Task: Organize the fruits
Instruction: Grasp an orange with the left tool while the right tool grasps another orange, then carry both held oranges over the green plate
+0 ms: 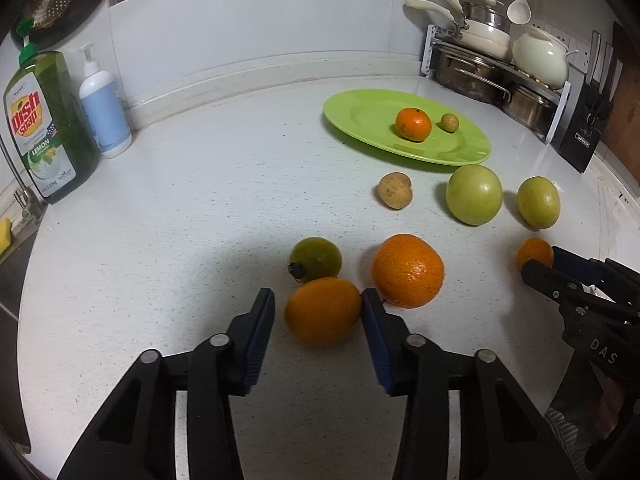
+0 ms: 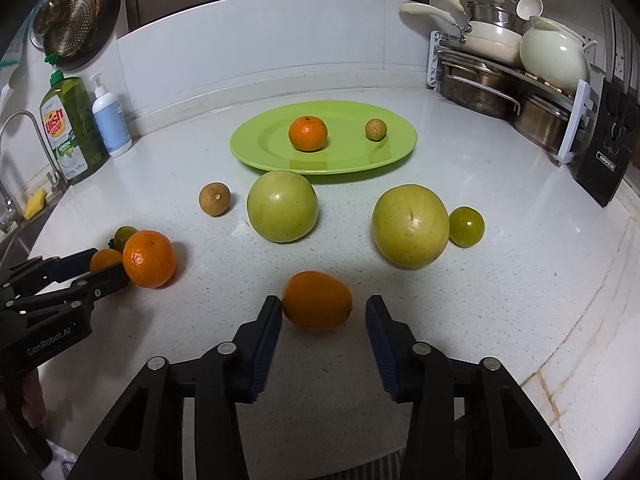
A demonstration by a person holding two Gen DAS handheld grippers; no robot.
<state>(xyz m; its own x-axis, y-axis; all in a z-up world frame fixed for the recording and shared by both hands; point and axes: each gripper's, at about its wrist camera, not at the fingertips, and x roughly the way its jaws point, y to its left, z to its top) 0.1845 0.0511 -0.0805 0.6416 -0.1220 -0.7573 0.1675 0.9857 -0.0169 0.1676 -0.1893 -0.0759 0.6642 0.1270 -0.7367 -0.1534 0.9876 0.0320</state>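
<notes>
From the left wrist, we see our left gripper [image 1: 318, 312] spread around a smooth orange kumquat-like fruit [image 1: 322, 311], its right pad touching the skin and the left pad apart. A dark green fruit [image 1: 317, 259] sits partly hidden behind it, a large bumpy orange [image 1: 408, 270] just beside. The lime-green oval plate [image 1: 406, 126] holds a small mandarin [image 1: 413, 124].

From the right wrist, our right gripper [image 2: 323, 314] stands open around another smooth orange fruit [image 2: 317, 300] (left pad touching it). The left gripper's tips there are half hidden behind the bumpy orange.
</notes>
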